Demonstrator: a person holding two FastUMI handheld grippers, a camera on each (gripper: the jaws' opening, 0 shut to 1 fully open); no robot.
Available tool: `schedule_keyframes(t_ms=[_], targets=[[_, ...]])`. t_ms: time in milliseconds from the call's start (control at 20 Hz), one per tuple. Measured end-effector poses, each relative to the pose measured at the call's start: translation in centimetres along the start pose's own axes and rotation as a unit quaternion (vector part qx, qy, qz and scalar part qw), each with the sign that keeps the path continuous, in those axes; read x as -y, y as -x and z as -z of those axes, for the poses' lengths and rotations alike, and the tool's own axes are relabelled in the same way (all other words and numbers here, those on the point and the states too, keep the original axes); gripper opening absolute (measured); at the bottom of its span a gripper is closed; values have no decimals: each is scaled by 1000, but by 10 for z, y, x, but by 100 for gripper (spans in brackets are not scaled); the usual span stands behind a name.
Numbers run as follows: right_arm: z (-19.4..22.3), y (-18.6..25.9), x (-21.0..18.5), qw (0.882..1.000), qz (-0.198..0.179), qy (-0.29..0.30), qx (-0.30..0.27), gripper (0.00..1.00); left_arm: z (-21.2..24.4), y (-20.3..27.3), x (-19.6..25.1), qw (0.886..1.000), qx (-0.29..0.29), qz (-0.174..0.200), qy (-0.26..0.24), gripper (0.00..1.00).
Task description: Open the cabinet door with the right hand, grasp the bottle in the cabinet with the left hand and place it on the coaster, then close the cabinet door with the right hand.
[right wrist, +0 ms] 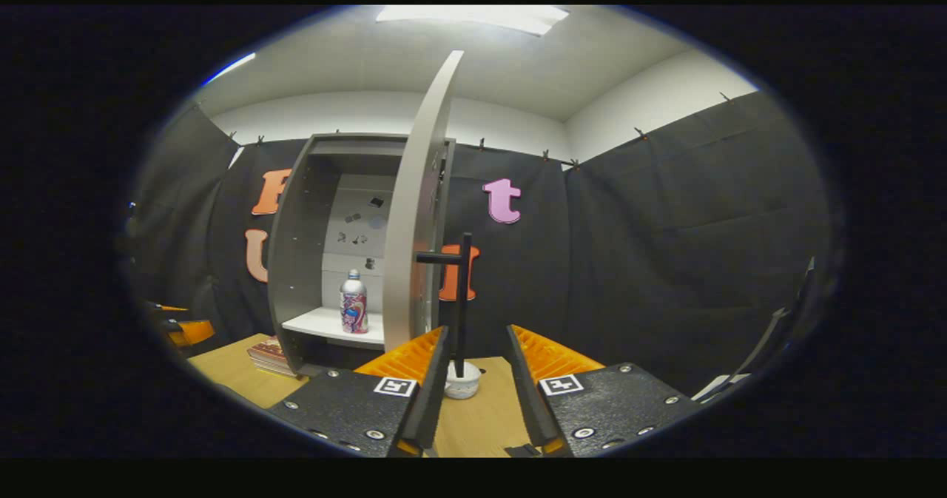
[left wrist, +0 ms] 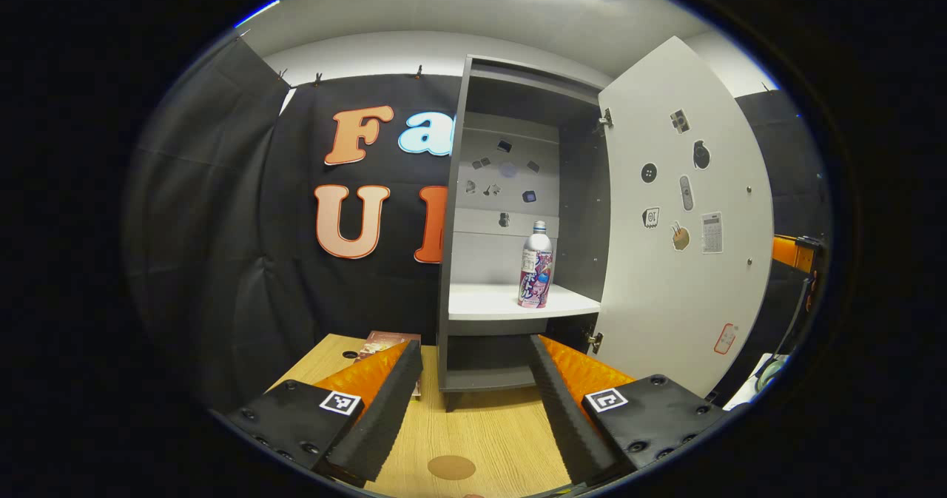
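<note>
**Door open; bottle not yet fetched**

The cabinet door (left wrist: 684,217) stands wide open. The bottle (left wrist: 536,265) sits upright on the cabinet shelf (left wrist: 488,302), untouched. Left gripper (left wrist: 473,379) and right gripper (right wrist: 473,368) are both spread, empty. The coaster (left wrist: 451,467) on the table awaits; grasp, placement and closing remain.

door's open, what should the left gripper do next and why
Probably ease the left gripper forward and up toward the bottle. The cabinet door is swung wide open, the bottle stands upright on the shelf untouched, and the gripper's fingers are spread with nothing between them, short of the cabinet.
</note>
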State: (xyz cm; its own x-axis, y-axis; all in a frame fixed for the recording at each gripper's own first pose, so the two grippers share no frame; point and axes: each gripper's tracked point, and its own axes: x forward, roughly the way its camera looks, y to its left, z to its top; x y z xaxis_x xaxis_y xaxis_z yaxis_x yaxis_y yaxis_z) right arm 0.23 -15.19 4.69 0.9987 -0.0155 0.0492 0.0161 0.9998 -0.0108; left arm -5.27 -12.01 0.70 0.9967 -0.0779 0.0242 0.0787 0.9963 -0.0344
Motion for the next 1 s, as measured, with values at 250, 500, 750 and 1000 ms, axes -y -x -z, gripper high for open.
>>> schedule_keyframes(t_ms=[250,500,750,1000], targets=[[-20,34,-9,999,-5,45,21,65,0,-9,13,1000,-2,12,-1,94],[-7,43,-46,999,-51,16,7,75,-6,-19,26,1000,5,18,0,94],[9,30,-89,996,-89,16,0,80,-10,-49,36,999,11,31,1,95],[19,1,-133,994,-106,27,-3,84,-14,-98,46,998,19,53,4,94]])
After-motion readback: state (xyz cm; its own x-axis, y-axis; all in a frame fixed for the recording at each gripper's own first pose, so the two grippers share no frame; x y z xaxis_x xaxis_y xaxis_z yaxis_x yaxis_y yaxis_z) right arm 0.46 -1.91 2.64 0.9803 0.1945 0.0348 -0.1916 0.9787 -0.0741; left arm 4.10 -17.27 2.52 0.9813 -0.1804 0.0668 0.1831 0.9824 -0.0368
